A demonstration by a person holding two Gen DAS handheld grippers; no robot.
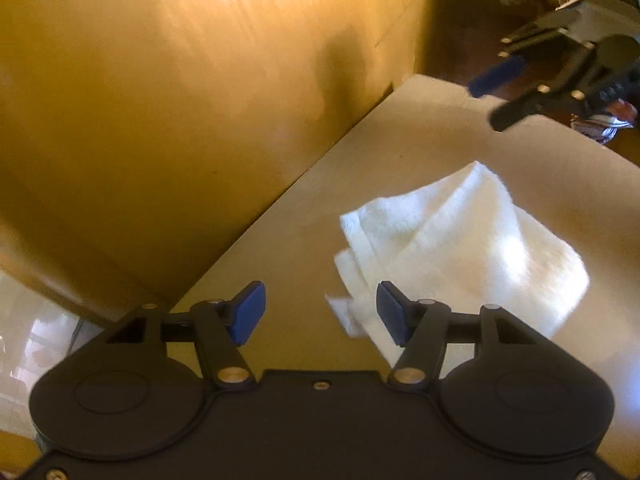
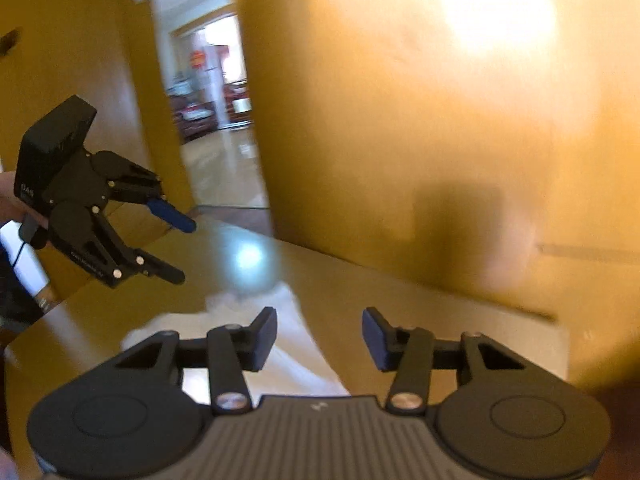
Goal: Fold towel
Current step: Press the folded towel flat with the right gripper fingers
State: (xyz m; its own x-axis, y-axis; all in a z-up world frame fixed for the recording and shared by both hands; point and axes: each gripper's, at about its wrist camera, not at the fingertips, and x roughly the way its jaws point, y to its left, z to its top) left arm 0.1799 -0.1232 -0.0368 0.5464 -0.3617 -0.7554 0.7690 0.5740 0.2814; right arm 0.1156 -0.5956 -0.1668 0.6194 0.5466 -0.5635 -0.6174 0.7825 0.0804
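Left gripper: jaws stood apart, holding nothing; a loose towel corner lay just beneath the gap.
Towel: white, folded into a rough bundle; it rested on the tan table, near the wooden panel.
Right gripper: raised beyond the towel; jaws spread, empty.
Background: a bright doorway; blurred.

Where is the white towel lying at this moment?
In the left wrist view, the white terry towel lies bunched on the beige tabletop, ahead-right of the open left claw.
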